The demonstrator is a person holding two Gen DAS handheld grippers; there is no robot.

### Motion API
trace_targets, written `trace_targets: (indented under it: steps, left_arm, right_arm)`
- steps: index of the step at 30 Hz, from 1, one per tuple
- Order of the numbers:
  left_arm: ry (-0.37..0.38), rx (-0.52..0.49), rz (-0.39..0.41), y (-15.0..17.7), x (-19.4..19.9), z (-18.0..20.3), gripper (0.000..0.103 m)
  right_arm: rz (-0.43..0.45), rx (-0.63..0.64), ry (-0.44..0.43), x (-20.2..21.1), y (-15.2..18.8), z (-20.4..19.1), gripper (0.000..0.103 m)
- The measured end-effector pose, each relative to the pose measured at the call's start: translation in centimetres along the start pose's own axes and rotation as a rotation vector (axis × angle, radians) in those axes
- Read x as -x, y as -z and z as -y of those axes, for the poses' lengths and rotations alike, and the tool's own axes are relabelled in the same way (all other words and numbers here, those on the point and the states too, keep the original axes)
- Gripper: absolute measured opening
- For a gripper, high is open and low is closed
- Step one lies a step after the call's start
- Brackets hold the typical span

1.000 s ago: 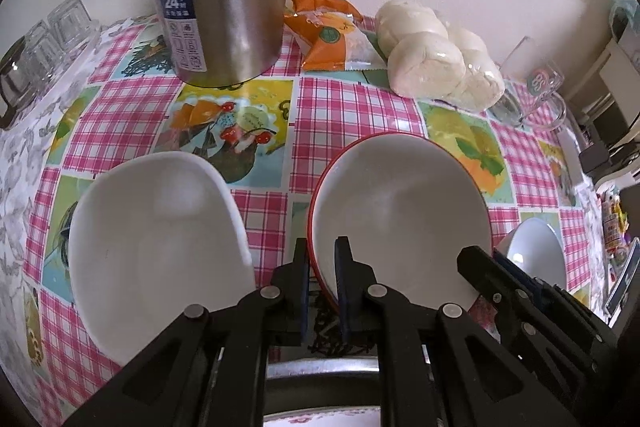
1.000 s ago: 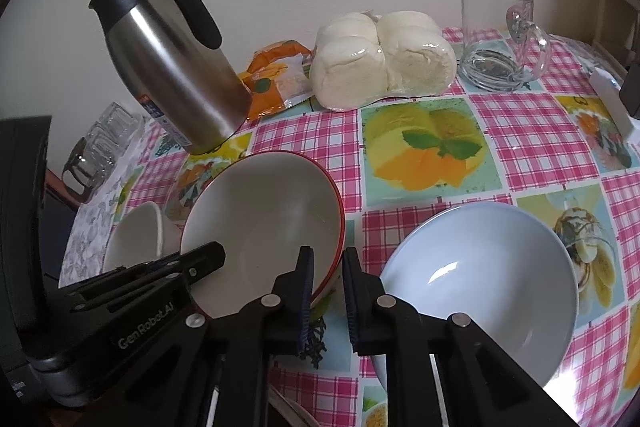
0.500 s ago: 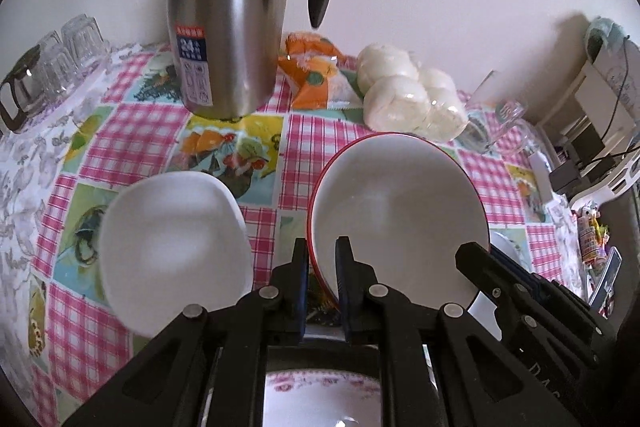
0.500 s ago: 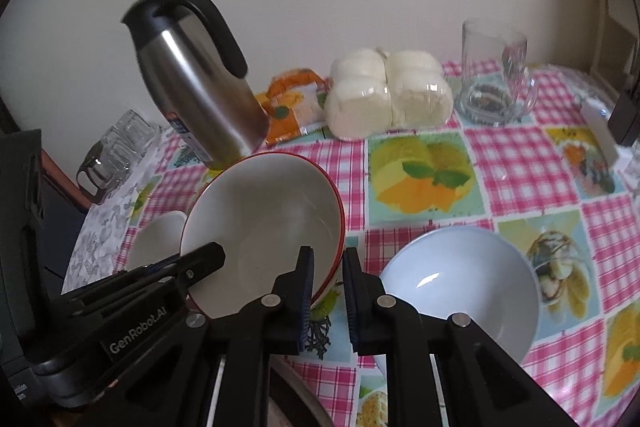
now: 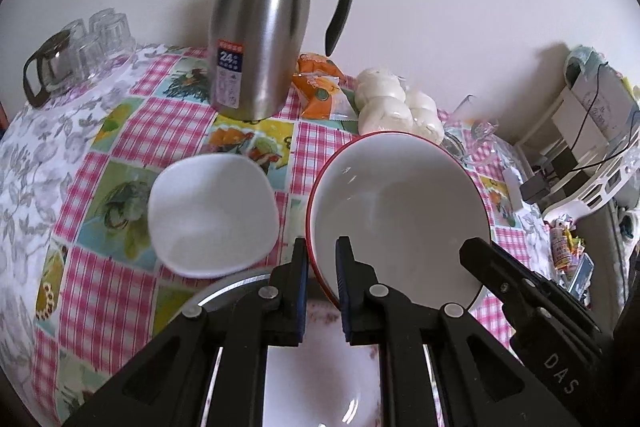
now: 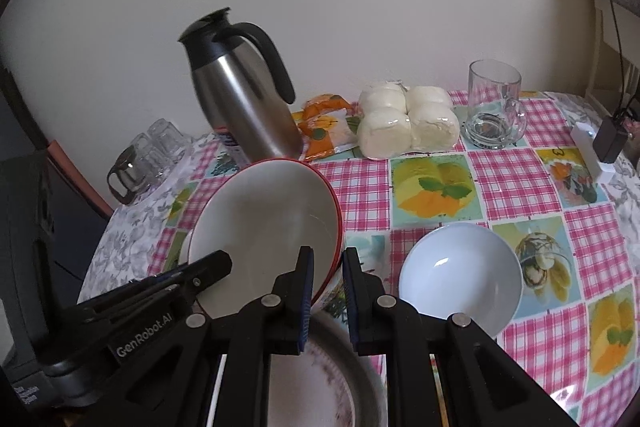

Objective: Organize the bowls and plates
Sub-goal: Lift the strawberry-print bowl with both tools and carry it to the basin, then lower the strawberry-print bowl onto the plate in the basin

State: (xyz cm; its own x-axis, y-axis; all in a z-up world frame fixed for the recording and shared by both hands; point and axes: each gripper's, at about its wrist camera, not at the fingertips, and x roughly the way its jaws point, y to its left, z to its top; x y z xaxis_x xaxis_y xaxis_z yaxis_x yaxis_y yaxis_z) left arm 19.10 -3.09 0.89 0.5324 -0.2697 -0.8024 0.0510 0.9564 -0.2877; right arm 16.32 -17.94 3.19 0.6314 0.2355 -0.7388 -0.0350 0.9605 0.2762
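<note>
Left wrist view: left gripper (image 5: pixel 322 273) clamps the near rim of the red-rimmed bowl (image 5: pixel 400 211); right gripper (image 6: pixel 327 281) clamps its other side; bowl tilts, mouth toward the cameras, above the plate (image 6: pixel 352 379) on the table (image 6: pixel 520 171).

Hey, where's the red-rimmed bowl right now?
The red-rimmed bowl is center-right in the left wrist view, pinched at opposite rims by the left claw and right claw, tilted above a plate.
</note>
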Motion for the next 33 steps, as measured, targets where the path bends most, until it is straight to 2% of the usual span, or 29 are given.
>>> trace_targets:
  steps: [15,33]
  left_arm:
    - [-0.005,0.045,-0.019,4.4,2.5,-2.5,0.013]
    - [-0.036,0.054,-0.097,7.6,2.3,-3.5,0.015]
  right_arm:
    - [-0.038,0.07,0.022,2.3,4.8,-3.2,0.016]
    - [-0.097,0.06,-0.003,2.4,8.0,-3.3,0.016]
